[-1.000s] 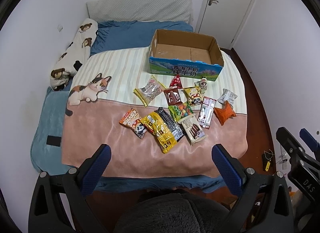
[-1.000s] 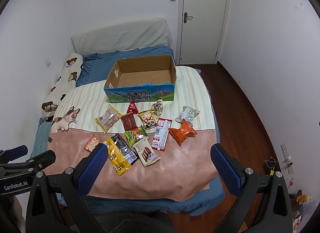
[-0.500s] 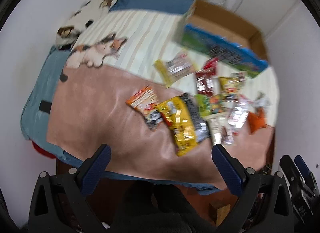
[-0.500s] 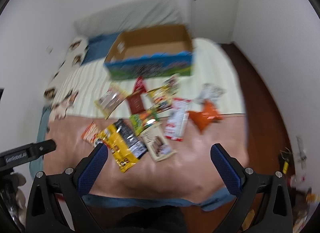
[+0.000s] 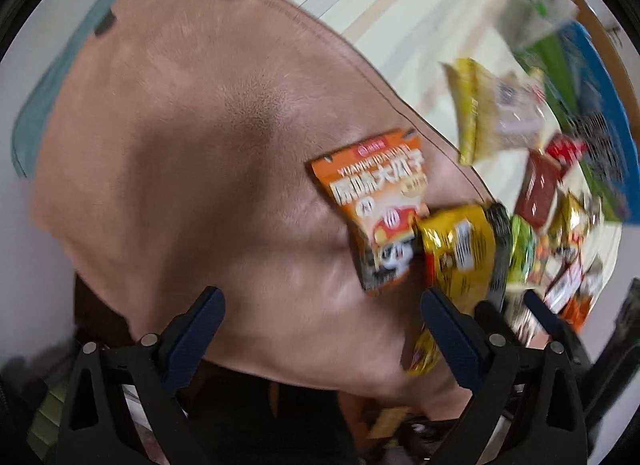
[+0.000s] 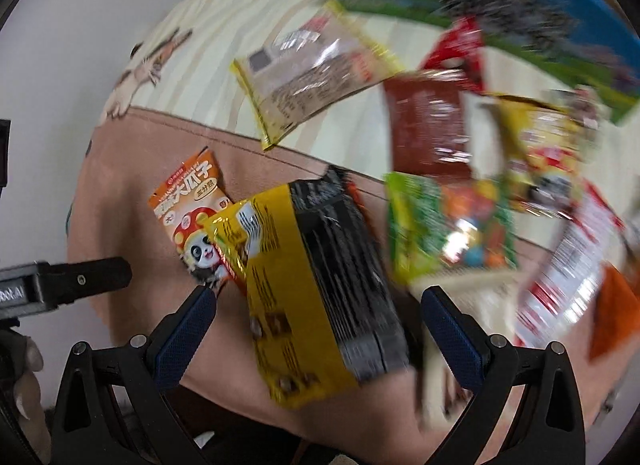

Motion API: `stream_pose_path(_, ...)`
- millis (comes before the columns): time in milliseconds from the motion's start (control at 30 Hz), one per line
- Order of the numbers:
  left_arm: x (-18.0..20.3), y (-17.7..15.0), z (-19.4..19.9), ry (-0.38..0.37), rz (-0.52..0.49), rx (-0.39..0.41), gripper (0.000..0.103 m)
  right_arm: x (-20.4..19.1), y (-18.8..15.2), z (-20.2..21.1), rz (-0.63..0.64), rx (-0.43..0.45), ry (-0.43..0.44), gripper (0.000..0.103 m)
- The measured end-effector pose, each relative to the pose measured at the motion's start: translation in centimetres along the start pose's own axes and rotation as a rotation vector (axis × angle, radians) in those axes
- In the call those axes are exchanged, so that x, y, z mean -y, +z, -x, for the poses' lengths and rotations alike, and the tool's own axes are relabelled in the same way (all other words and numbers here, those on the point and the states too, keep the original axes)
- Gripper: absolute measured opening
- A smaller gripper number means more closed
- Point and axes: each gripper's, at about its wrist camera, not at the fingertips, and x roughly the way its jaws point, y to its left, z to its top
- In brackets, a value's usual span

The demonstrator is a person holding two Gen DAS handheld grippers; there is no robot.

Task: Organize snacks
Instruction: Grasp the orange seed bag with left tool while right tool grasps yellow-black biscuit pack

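Now I am holding both tongs wide open and empty; the yellow-and-black packet [image 6: 316, 285], lying lengthwise between my right gripper [image 6: 316, 321] fingers, is sitting right of my left gripper [image 5: 320, 325].

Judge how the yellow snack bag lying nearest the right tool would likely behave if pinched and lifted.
The yellow snack bag shows glossy, crinkled film, so it would probably be slippery and floppy, sagging from a pinch. It looks puffy, so likely light for its size. It overlaps the orange panda packet, which may shift when it moves.
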Motion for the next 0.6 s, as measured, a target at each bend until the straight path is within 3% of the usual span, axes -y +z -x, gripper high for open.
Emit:
stream_pose_path(133, -0.6, 1.8, -1.5, -0.067, 0.053, -0.049, 0.100, -0.3, 1.3, -4.3, 0.038, -0.131, 0.030, 0.103)
stream_pose_path(233, -0.4, 2.9, -2.3, -0.099, 0.077, -0.082, 0.100, -0.7, 1.2, -6.4, 0.067, -0.186, -0.012, 0.102)
stream_pose_path(333, 0.0, 4.1, -3.6, -0.131, 0.094, -0.124, 0.100, -0.7, 1.2, -6.5, 0.021, -0.164, -0.057, 0.090)
stream_pose_path(467, 1.1, 5.8, -5.4, -0.162, 0.126, -0.165, 0.100, 0.7, 0.3, -5.3, -0.160, -0.130, -0.115, 0.090)
stream_pose_path(600, 1.8, 6.7, -6.7, -0.107, 0.109, -0.160, 0.085, 1.4, -1.1, -4.3, -0.282, -0.107, -0.137, 0.090)
